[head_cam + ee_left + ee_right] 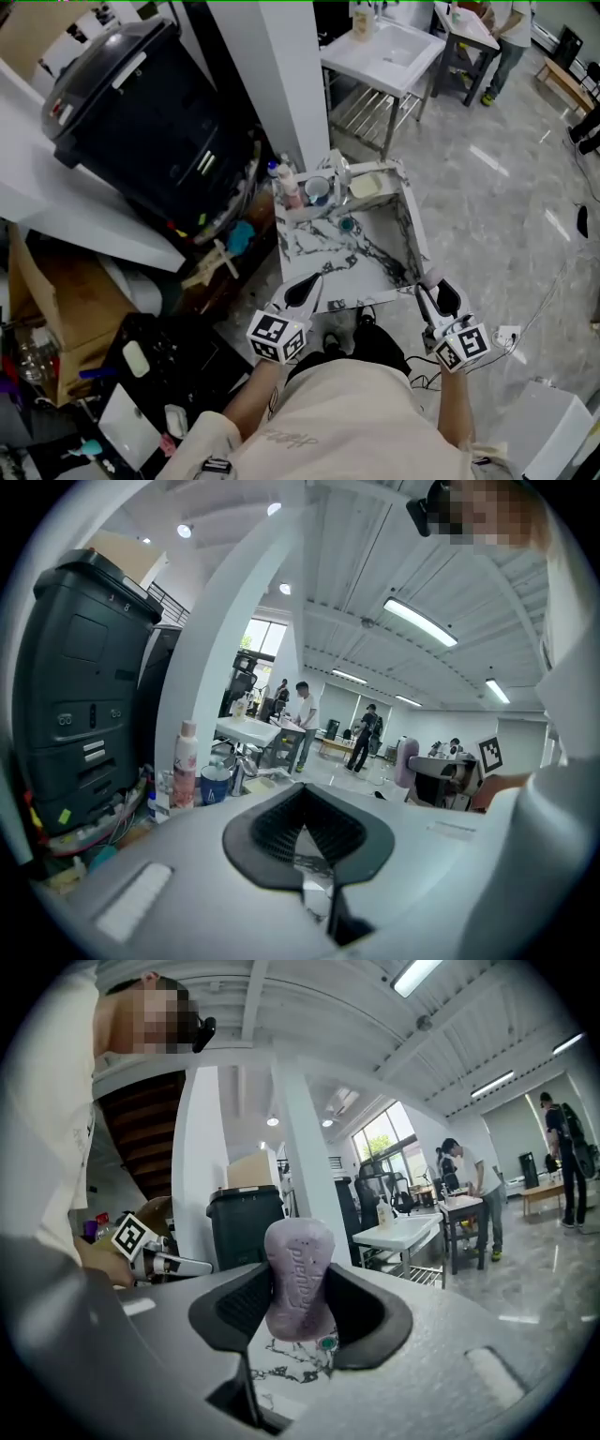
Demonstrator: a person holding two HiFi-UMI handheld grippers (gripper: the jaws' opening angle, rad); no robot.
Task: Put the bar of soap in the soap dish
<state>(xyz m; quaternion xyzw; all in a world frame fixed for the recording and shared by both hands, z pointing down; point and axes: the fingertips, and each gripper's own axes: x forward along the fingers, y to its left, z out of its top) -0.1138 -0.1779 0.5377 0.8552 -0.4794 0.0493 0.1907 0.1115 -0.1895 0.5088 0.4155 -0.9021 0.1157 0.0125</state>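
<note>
**Soap in the jaws, dish at the far end**

The marble table (375, 246) sits in front of the person. The right gripper (441, 298) is by the table's near right corner. Its jaws squeeze the purple bar of soap (298, 1279), which stands up between them. The left gripper (302, 292) is by the near left edge, with its jaws closed together and nothing in them. The pale soap dish (366, 186) waits at the far end, near a blue cup (317, 190) and a pink bottle (291, 190).

I think the carry comes next. Soap may be slippery, so keep the squeeze firm. Move slowly over the table, stop right above the dish, go low, then let go. Stay clear of the cup.
</note>
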